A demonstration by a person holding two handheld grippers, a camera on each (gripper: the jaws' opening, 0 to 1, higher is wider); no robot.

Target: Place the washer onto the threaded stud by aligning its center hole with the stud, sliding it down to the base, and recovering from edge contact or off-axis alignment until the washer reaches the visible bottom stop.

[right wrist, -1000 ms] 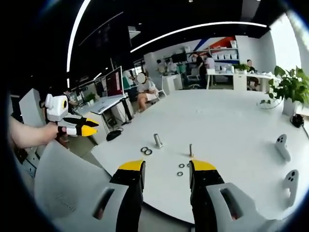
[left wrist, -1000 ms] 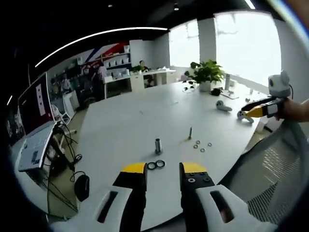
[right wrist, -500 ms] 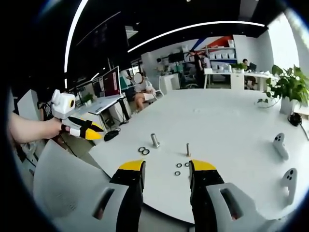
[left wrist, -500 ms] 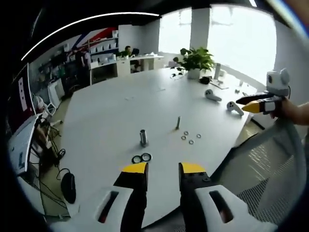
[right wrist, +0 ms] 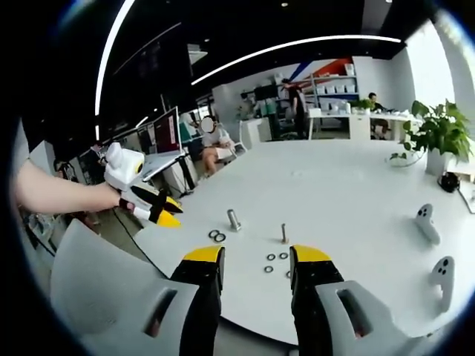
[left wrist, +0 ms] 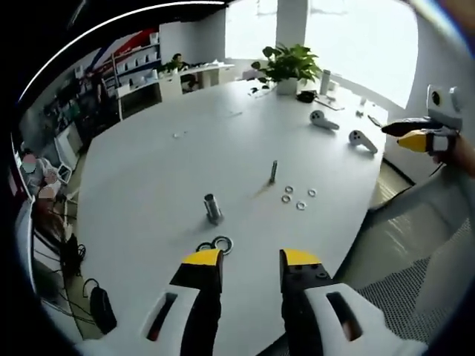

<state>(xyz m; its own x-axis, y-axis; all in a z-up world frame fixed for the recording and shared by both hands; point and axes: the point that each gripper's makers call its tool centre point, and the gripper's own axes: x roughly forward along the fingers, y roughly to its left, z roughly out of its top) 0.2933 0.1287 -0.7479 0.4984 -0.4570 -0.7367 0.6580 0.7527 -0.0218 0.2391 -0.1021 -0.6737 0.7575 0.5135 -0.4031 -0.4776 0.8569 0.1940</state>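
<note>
Washers (left wrist: 296,197) lie loose in a small cluster on the white table (left wrist: 163,170), just beside the thin threaded stud (left wrist: 273,171) that stands upright near the table's middle; in the right gripper view the same washers (right wrist: 276,261) sit between the stud (right wrist: 283,233) and the near table (right wrist: 356,185) edge, none of them on the stud. A thicker metal post (left wrist: 212,208) stands apart from the stud, and two dark rings (left wrist: 216,243) lie flat next to each other near it; the right gripper view shows that post (right wrist: 234,219) and the rings (right wrist: 217,236) to the left of the stud. The left gripper (left wrist: 251,261) hangs over the near table edge with its yellow-tipped jaws spread and nothing between them. The right gripper (right wrist: 254,258) is likewise held above the near edge, jaws apart and empty. In the left gripper view the right gripper (left wrist: 418,134) appears at the far right, held in a hand off the side of the table, and in the right gripper view the left gripper (right wrist: 152,207) appears at the left in a hand, beside the table. Two white handheld controllers (left wrist: 338,129) rest farther along the table, a potted plant (left wrist: 284,67) stands at its far end, and a grey mesh chair (left wrist: 415,259) sits just beside the table.
</note>
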